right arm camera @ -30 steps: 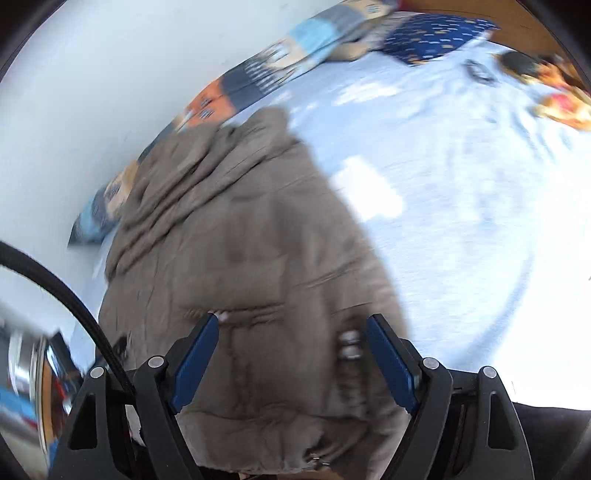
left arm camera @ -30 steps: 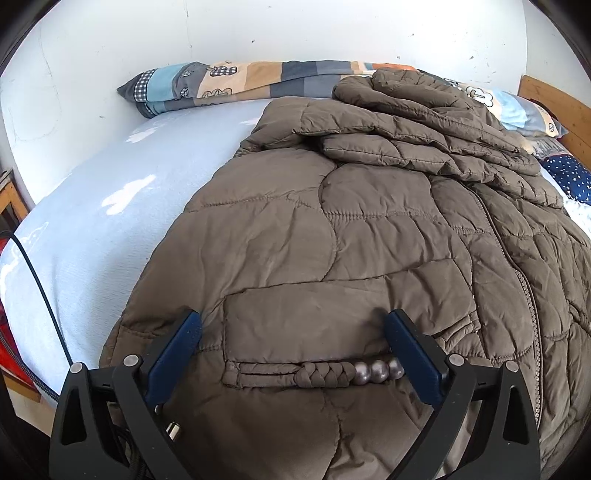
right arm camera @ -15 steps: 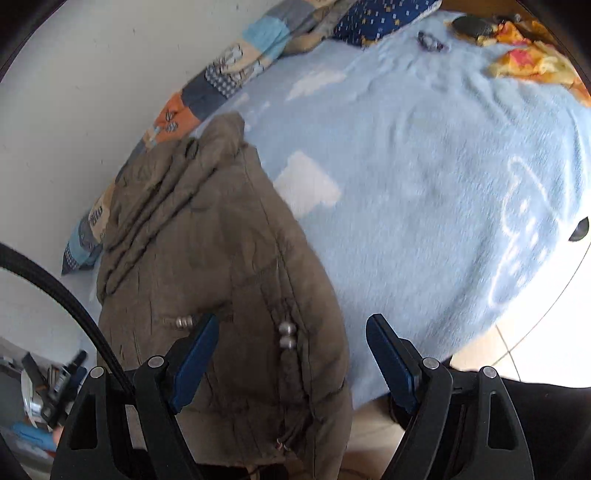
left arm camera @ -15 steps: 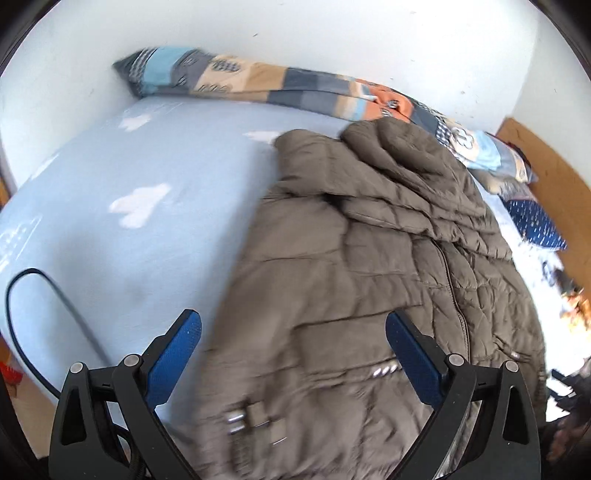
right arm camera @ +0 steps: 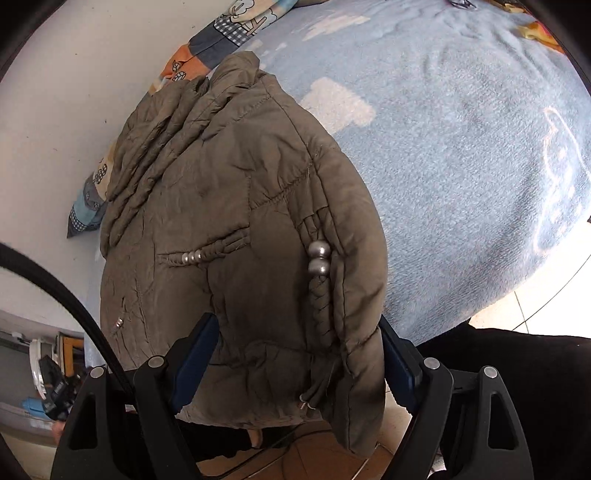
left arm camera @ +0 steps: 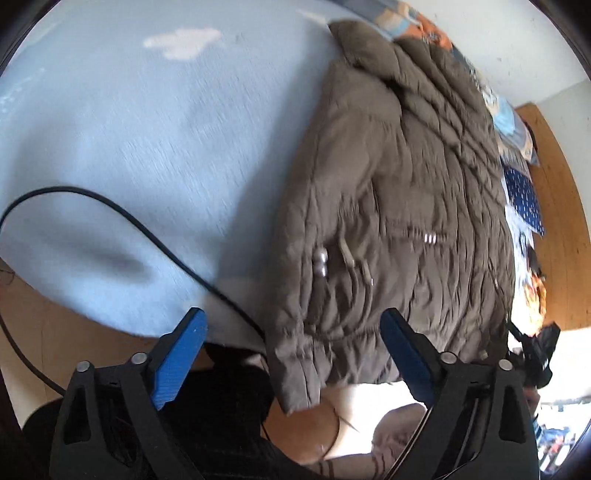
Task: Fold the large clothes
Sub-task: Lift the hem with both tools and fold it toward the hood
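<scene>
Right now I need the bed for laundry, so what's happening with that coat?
A person with a handheld gripper in each hand is partway through folding a brown padded coat on the light blue bed. Its hem hangs over the bed's edge. The right gripper straddles that hem corner with its jaws wide, not pinching it. The left gripper is at the other hem corner, jaws closing, nothing clamped yet.

- the light-blue bed sheet (left arm camera: 155,155) lies bare left of the brown jacket (left arm camera: 399,206); open passage there.
- a black cable (left arm camera: 159,236) loops across that stretch.
- on the jacket's other side, blue blanket (right arm camera: 461,166) stays clear down to the bed edge.
- patchwork pillows (right arm camera: 229,33) and a white wall (right arm camera: 74,92) close the far side.
- clutter (right arm camera: 48,384) crowds the floor.
</scene>
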